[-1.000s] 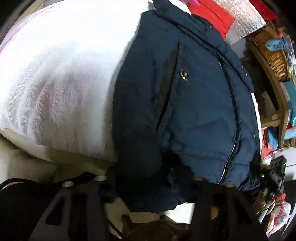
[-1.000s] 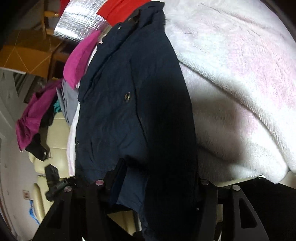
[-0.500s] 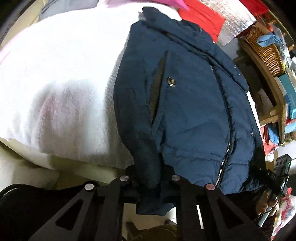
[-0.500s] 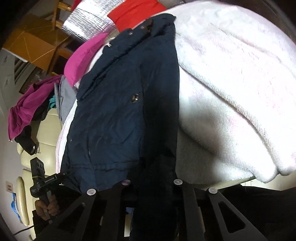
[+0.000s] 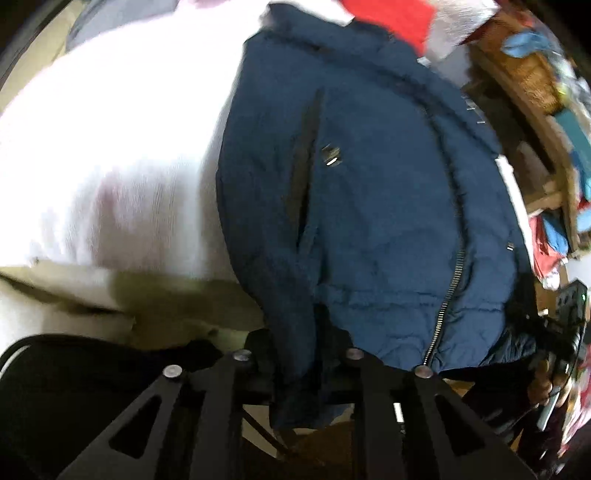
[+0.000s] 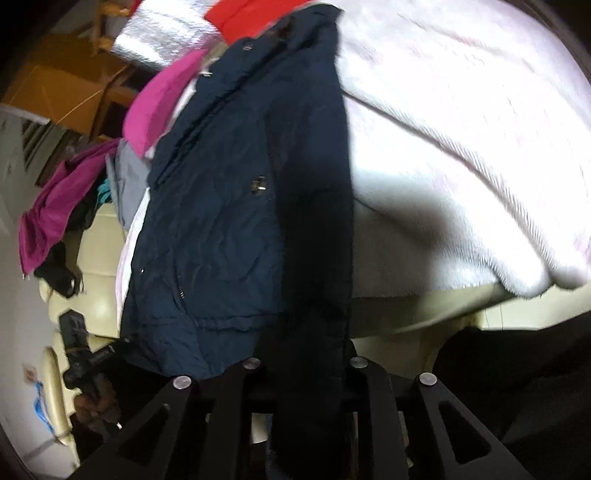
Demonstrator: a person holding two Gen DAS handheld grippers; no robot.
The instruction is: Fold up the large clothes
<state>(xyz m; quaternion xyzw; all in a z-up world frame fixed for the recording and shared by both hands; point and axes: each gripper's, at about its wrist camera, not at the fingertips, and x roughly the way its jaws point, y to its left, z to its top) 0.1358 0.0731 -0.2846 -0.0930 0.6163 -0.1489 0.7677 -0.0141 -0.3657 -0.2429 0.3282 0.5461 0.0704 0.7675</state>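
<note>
A navy padded jacket (image 5: 369,206) lies front up on a white fluffy blanket (image 5: 110,147), zipper closed, collar far from me. My left gripper (image 5: 295,354) is shut on the jacket's left sleeve at the hem edge. In the right wrist view the same jacket (image 6: 214,229) lies on the blanket (image 6: 461,147). My right gripper (image 6: 303,365) is shut on the jacket's right sleeve, which hangs dark between the jaws. Each gripper also shows small in the other view, the right gripper (image 5: 561,332) and the left gripper (image 6: 81,354).
A red cloth (image 5: 391,18) and silver foil sheet (image 6: 159,40) lie beyond the collar. Pink and magenta garments (image 6: 55,199) hang left. A wooden shelf with a wicker basket (image 5: 532,77) stands right. A cream sofa edge (image 5: 110,306) is under the blanket.
Both grippers have gone from open to shut on the jacket's sleeves and have pulled back slightly. The jacket has flattened out on the blanket.
</note>
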